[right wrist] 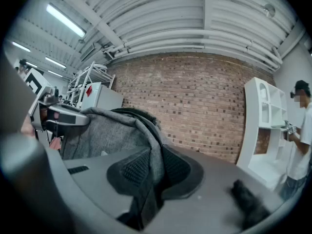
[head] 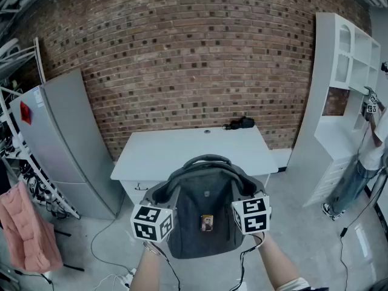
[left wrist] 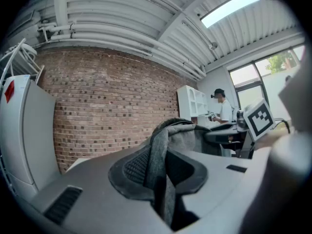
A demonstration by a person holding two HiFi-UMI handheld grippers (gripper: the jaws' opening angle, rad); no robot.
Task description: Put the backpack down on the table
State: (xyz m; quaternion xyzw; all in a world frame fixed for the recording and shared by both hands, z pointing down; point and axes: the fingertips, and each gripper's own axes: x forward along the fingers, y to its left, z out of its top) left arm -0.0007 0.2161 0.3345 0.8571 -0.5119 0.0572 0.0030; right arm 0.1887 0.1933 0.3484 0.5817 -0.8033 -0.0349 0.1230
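An industrial-style lab space: bare brick wall (head: 182,59), ribbed metal roof (right wrist: 195,18), concrete floor (head: 291,223) strewn with cables (head: 92,241).

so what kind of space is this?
Probably a lab or workshop staged with home furniture, not a real home: a bare brick wall under a ribbed metal roof with strip lights, plus a fridge, a white table and a shelf unit.
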